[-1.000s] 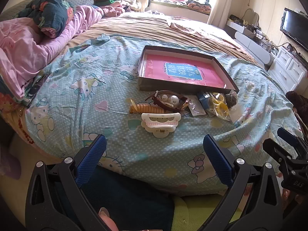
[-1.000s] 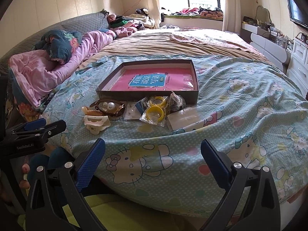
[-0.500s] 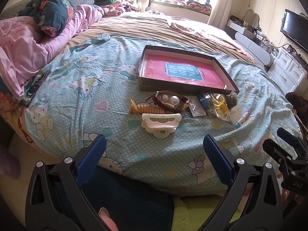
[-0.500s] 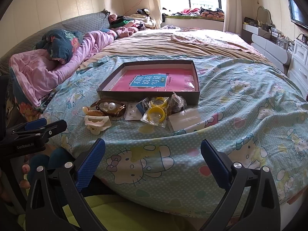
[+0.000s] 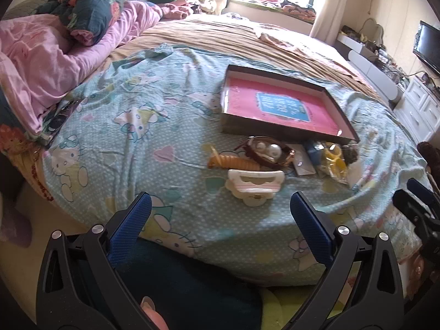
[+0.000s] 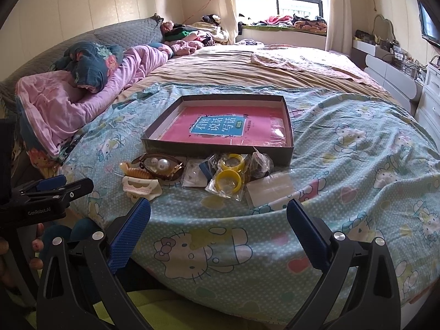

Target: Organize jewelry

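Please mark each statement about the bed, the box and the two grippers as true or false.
1. Both grippers are open and empty: left gripper, right gripper. True.
2. The yellow rings lie inside the box. False: they lie on the bed in front of it.
3. The box holds a pink book. True.
4. The white hair clip is held in the left jaws. False: it rests on the bed.

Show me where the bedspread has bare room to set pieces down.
Bare bedspread lies right of the box, and left of it toward the pink quilt. The strip before the box is crowded: white hair claw, pearl bracelet, bagged yellow rings.
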Available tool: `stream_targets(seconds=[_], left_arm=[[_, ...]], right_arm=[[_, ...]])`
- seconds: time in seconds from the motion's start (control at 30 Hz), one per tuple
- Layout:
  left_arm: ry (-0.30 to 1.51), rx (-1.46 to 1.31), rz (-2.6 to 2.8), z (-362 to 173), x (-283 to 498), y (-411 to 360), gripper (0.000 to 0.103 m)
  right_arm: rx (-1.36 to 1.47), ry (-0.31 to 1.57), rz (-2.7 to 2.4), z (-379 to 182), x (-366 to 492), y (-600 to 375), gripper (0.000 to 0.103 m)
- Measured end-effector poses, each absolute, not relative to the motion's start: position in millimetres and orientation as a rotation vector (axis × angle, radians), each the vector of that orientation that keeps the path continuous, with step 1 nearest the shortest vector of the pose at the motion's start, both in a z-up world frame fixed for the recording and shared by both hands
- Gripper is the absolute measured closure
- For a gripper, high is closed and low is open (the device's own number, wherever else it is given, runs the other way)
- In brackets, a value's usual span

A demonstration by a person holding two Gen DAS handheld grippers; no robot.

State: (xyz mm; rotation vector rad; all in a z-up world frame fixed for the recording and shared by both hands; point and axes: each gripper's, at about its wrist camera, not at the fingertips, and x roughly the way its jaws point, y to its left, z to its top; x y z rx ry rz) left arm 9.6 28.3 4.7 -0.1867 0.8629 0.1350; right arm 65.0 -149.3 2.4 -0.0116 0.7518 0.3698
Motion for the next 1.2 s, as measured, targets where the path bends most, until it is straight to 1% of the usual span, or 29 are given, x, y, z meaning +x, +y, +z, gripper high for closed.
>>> stream_targets(seconds=[0.23, 0.47, 0.63, 1.03, 1.1, 1.2], left_arm=[[0.917, -0.199, 0.116, -12, 24, 37, 0.008], [0.983, -0.193, 0.045, -31, 52, 17, 0.009], [1.026, -0.132, 0.06, -49, 68, -1, 0.008], [1.041, -0.165, 0.081, -65, 88, 5, 0.009], [1.042, -0.168, 0.074, -67, 91, 4, 0.009], [1.035, -0.15, 0.051, -66, 94, -2, 0.021]], right_arm=[[-0.011, 0.778, 0.376, -5, 87, -149, 0.004], [-0.005, 0.8, 0.357, -14, 105, -156, 0.004], [0.008, 0.819, 0.333, -20, 119, -168, 0.004], [0.032, 0.849, 0.306, -36, 157, -180, 0.004], [0.031, 0.852, 0.302, -38, 161, -180, 0.004], [0.031, 0.854, 0.302, -41, 169, -179, 0.006]])
